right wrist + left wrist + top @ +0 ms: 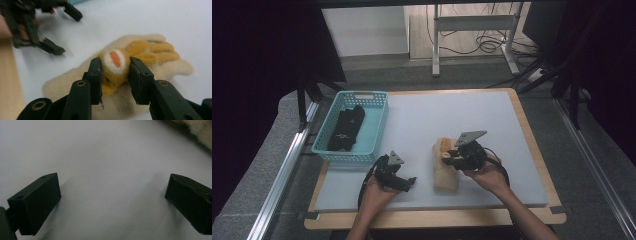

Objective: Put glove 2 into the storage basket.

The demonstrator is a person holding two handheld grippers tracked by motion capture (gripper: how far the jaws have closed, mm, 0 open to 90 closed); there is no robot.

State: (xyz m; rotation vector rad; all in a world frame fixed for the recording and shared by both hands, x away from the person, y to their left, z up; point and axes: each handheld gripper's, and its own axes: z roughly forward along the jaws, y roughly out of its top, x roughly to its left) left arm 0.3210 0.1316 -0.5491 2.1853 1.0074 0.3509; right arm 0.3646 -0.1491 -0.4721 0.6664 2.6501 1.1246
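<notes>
Right gripper (115, 75) is clamping the orange patch on the cream glove (150, 62), which is lying mid-mat just right of my left gripper (404, 181). Left is hanging wide open, nothing between its 2 jaws. I'm thinking: lift slowly, keep the pinch square, then carry toward the teal basket (377, 125) holding black gloves (347, 127).

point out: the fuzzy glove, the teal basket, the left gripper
fuzzy glove (160, 66), right gripper view, on its cream finger area beside the orange patch.
teal basket (377, 126), high view, on its right wall.
left gripper (410, 182), high view, between its jaw tips.
</notes>
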